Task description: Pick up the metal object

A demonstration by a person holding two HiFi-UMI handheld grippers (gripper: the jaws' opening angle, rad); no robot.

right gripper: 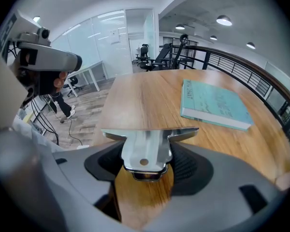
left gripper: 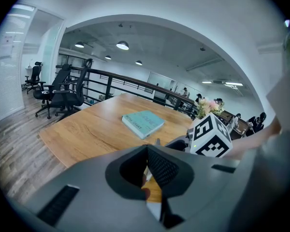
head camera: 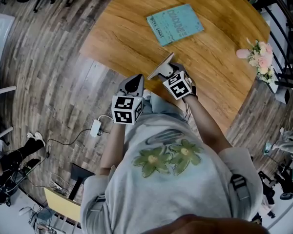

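1. Right gripper view shows the right gripper [right gripper: 146, 159] with its jaws closed on the metal object [right gripper: 144, 146]. The object is a shiny flat piece with a wide front edge and a small hole. The pads press its narrow end from both sides.
2. In the head view the object is over the near edge of the tabletop [head camera: 122, 33]. It juts from the jaws toward the book [head camera: 175, 23], which lies well apart, further in. Whether the metal is already clear of the wood cannot be told for sure.
3. The left gripper [left gripper: 147, 150] hangs off the tabletop edge, close to the person's body. Its jaws are drawn together with nothing between them.
4. Judged from this, the grasp is made and the step in hand is the lift itself.
5. The next move calls for a straight rise with a firm squeeze. Smooth metal held by a narrow end may slip or pivot, so the wide edge should be kept level. The left gripper has no part to play.
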